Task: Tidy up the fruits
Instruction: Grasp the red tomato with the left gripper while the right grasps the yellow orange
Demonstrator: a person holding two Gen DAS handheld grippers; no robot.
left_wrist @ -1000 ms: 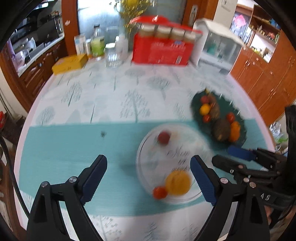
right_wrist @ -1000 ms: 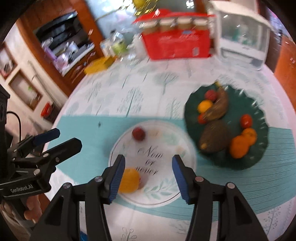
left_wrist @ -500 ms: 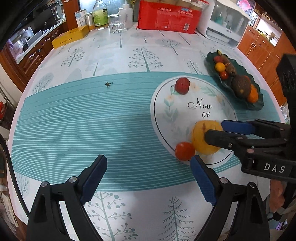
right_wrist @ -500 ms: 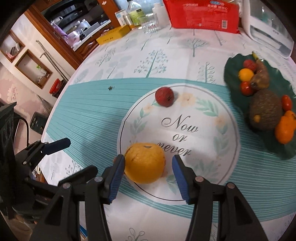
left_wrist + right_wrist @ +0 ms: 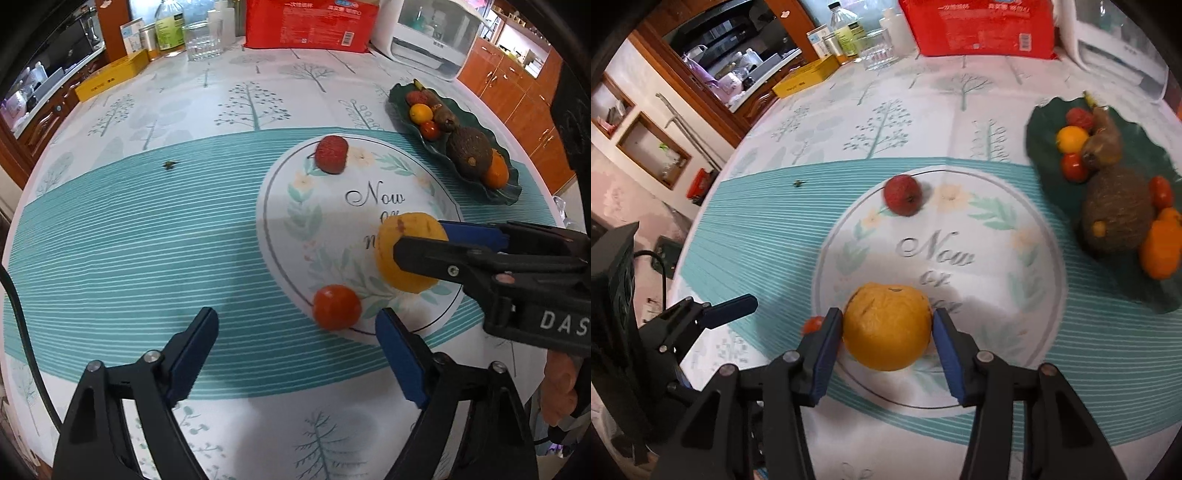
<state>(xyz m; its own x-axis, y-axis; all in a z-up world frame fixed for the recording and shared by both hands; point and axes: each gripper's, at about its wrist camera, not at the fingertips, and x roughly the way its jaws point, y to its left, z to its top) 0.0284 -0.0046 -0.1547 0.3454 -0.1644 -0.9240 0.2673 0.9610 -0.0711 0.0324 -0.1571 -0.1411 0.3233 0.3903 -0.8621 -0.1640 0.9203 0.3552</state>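
An orange [image 5: 888, 326] [image 5: 408, 254] sits on the table between the two fingers of my right gripper [image 5: 886, 332], whose pads touch both its sides. A small red tomato [image 5: 336, 306] lies just left of it, half hidden in the right wrist view [image 5: 812, 324]. A red lychee-like fruit [image 5: 331, 154] [image 5: 903, 195] lies further back. My left gripper [image 5: 295, 350] is open and empty, just short of the tomato. A dark green leaf-shaped dish [image 5: 509, 192] [image 5: 1045, 136] at the right holds several fruits.
The fruits lie on a round white print on the tablecloth [image 5: 369, 199]. At the far edge stand a red box [image 5: 310, 22], a glass [image 5: 201, 40], bottles, a yellow box [image 5: 110, 75] and a white appliance [image 5: 432, 33]. The table's edge runs close below both grippers.
Both grippers dropped toward the table from a high view. My right gripper moved forward around the orange and closed in until its pads meet the orange. The left gripper neared the tomato.
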